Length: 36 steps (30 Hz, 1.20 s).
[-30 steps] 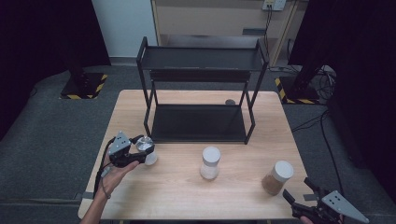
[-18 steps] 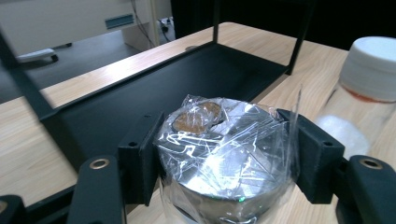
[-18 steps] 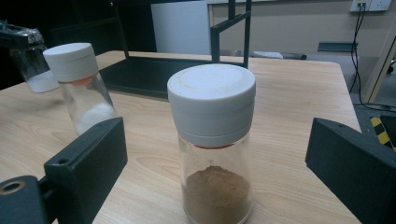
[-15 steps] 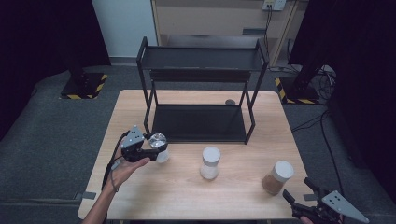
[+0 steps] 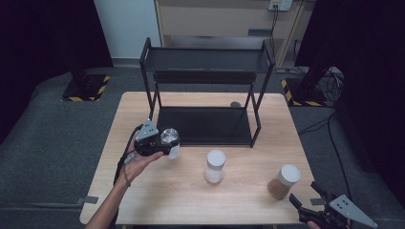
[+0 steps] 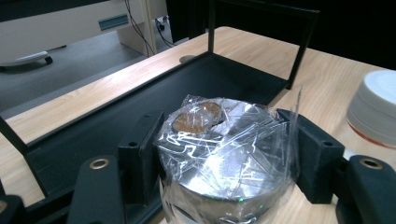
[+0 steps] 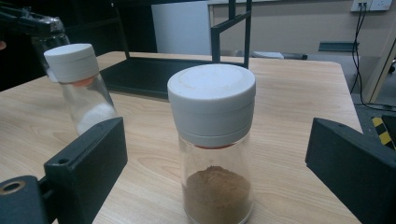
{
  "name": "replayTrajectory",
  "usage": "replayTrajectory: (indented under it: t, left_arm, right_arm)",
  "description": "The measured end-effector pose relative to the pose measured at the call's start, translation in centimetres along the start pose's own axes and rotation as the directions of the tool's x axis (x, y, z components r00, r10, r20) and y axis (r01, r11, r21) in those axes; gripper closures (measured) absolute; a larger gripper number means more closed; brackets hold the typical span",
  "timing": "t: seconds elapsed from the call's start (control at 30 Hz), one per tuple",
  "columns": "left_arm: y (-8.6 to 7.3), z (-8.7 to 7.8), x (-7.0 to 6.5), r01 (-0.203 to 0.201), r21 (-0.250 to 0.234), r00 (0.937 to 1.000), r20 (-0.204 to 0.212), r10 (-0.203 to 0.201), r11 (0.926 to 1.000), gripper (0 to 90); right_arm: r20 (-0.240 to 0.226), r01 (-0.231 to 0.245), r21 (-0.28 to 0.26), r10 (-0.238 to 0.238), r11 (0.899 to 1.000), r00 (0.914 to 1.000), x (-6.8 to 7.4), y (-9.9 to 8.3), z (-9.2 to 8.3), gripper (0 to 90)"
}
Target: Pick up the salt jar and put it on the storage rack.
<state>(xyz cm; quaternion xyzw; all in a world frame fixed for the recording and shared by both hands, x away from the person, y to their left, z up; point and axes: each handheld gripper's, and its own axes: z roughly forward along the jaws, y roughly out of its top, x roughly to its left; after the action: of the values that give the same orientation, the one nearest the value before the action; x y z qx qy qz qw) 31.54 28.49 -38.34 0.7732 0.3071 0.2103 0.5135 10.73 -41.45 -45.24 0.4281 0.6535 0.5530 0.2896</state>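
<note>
My left gripper (image 5: pixel 165 143) is shut on a glass jar (image 6: pixel 224 154) whose silvery cap is wrapped in crinkled clear film. It holds the jar off the table just in front of the left front corner of the black two-tier rack (image 5: pixel 205 125). A white-capped jar of white powder (image 5: pixel 215 165) stands mid-table. Farther right is a white-capped jar of brown powder (image 7: pixel 212 140). My right gripper (image 5: pixel 305 195) sits at the table's near right edge, open, its jaws wide on either side of the brown jar without touching it.
The wooden table (image 5: pixel 191 200) has bare room at its front left and along its right side. The rack's lower shelf (image 6: pixel 140 116) is a bare black tray. A small dark disc (image 5: pixel 235 104) lies behind the rack. Dark floor surrounds the table.
My left gripper has carried the film-wrapped jar to the right and upward, toward the rack's front. The right gripper and both standing jars have stayed put.
</note>
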Motion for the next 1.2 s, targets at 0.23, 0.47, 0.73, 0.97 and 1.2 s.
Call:
replayTrajectory:
  t: [0.23,0.47,0.73,0.97,1.2]
  left_arm:
    - [0.9,1.4,0.0,0.003,0.003,0.9990,-0.044,-0.003,1.0000,33.9]
    - [1.5,2.3,0.2,0.016,0.003,0.9974,-0.071,-0.016,0.9999,33.9]
    - [1.5,3.5,0.5,0.054,-0.005,0.9919,-0.115,-0.054,0.9985,33.9]
    - [1.4,5.0,0.7,0.064,-0.007,0.9847,-0.162,-0.064,0.9979,33.9]
    - [1.6,6.3,0.7,0.076,-0.014,0.9778,-0.195,-0.077,0.9970,33.9]
  right_arm:
    - [-0.001,-0.002,-0.002,0.002,1.000,1.0000,0.0,0.0,0.0,6.0]
    - [-0.001,-0.003,-0.002,0.003,1.000,1.0000,-0.1,0.0,0.0,6.0]
    - [-0.001,-0.005,-0.002,0.005,1.000,1.0000,-0.1,-0.1,0.0,6.1]
    - [0.000,-0.007,-0.004,0.007,1.000,1.0000,-0.1,-0.1,-0.1,6.1]
    - [-0.001,-0.008,-0.004,0.008,1.000,1.0000,-0.2,-0.1,-0.1,6.1]
